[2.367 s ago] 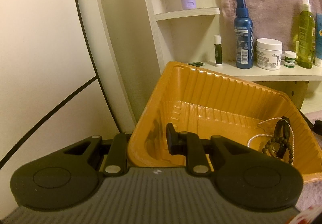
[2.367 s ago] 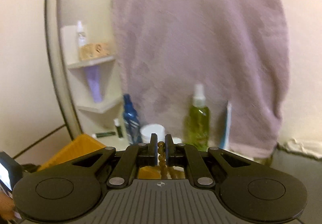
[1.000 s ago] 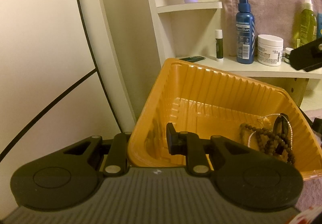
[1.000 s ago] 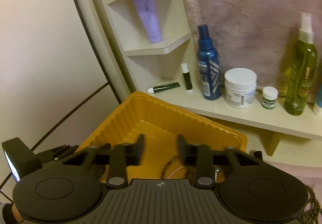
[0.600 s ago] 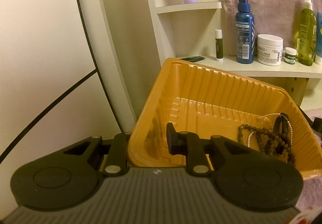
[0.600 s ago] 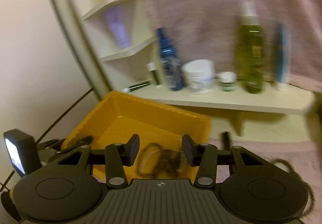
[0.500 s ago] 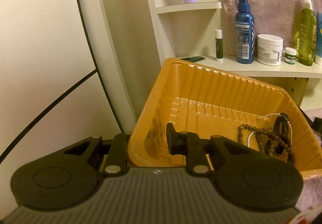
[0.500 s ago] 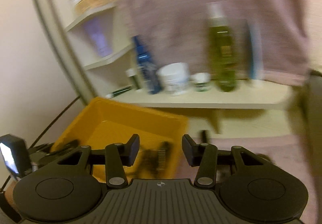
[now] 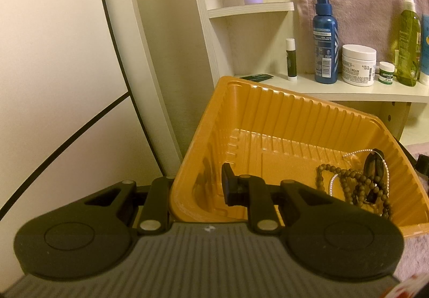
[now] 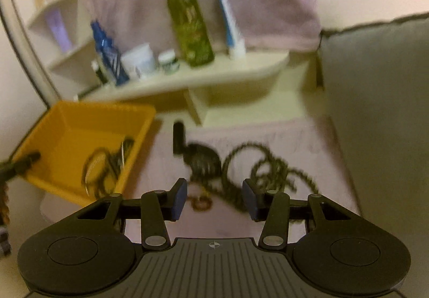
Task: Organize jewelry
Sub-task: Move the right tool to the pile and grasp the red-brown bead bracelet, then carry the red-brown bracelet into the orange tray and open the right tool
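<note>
We count one orange tray (image 9: 268, 107) holding one brown bead strand (image 9: 356, 185) and one pearl strand (image 9: 332, 182). The left gripper (image 9: 198, 185) clamps the tray's wall. Only the right view shows its gripper (image 10: 214, 197) wide open, empty, above blurred chains (image 10: 257, 164) on the pink mat (image 10: 321, 164).

I see a pale pink mat (image 10: 289, 137) carrying the orange tray (image 10: 67, 121), which sits on its left part. Lying loose on the mat to the right of the tray are a dark round piece with a strap (image 10: 198, 156) and a tangle of dark beaded strands (image 10: 268, 169) (too blurred for me to separate). A small brownish ring (image 10: 199, 202) lies just in front of them. Behind the mat a cream shelf (image 9: 335, 90) carries a blue spray bottle (image 9: 325, 38), a white cream jar (image 9: 358, 65), a small green-labelled pot (image 9: 386, 72), a green bottle (image 9: 407, 40) and a lip balm stick (image 9: 291, 59).
</note>
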`<state>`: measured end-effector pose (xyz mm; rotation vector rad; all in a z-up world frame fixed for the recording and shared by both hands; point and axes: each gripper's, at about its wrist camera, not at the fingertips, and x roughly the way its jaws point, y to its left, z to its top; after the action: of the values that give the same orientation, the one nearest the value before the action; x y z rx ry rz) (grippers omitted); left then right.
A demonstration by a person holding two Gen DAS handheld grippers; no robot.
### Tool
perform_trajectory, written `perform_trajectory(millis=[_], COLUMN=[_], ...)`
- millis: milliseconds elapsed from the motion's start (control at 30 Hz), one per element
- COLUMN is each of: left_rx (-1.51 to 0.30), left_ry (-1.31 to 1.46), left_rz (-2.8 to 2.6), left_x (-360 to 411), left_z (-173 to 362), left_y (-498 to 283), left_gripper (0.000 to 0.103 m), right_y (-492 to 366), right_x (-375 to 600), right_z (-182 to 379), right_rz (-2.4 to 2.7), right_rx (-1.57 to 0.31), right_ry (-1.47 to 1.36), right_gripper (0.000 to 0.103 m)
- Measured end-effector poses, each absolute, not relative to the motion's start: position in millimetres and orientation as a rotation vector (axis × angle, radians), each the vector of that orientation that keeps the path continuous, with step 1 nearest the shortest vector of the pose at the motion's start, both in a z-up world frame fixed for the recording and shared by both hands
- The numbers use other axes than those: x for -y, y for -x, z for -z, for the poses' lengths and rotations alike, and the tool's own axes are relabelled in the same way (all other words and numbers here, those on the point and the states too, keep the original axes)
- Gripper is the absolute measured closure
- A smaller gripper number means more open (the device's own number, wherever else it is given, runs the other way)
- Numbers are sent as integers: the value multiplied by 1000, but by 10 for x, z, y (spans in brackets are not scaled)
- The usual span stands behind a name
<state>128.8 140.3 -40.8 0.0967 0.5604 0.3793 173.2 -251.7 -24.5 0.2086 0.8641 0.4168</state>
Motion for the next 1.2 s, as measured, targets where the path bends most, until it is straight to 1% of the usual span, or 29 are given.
perform_trajectory(millis=[233, 467, 567, 633, 700, 767, 800, 1000, 1200], left_rx=[-564, -568, -568, -568, -568, -568, -569, -571, -570], left_ry=[-102, -102, -105, -107, -107, -107, -107, -104, -105], left_rz=[-378, -380, -378, -378, -376, -377, -377, -377, -377], left_x=[-1399, -1398, -1396, -1396, -1396, -1398, -1399, -1402, -1397], left_z=[402, 397, 393, 392, 390, 392, 392, 393, 393], left_y=[-1287, -1292, -1289, -1292, -1292, -1290, -1290, -1293, -1294], left_gripper=[85, 85, 85, 84, 84, 84, 84, 84, 85], right_y=[-1785, -1923, -1957, -1945, -1916, -1893, -1883, -1809, -1767], right_x=[2227, 1970, 1871, 1774, 1719, 1695, 1688, 1775, 1947], right_z=[627, 848, 893, 911, 912, 905, 897, 777, 410], right_rz=[-448, -423, -418, -421, -450, -457, -458, -468, -492], right_rx=[-938, -928, -896, -870, -852, -852, -854, -846, -797], right_ry=[-141, -40, 11, 86, 121, 140, 145, 117, 46], right_gripper=[56, 56, 56, 62, 86, 93, 98, 98, 98])
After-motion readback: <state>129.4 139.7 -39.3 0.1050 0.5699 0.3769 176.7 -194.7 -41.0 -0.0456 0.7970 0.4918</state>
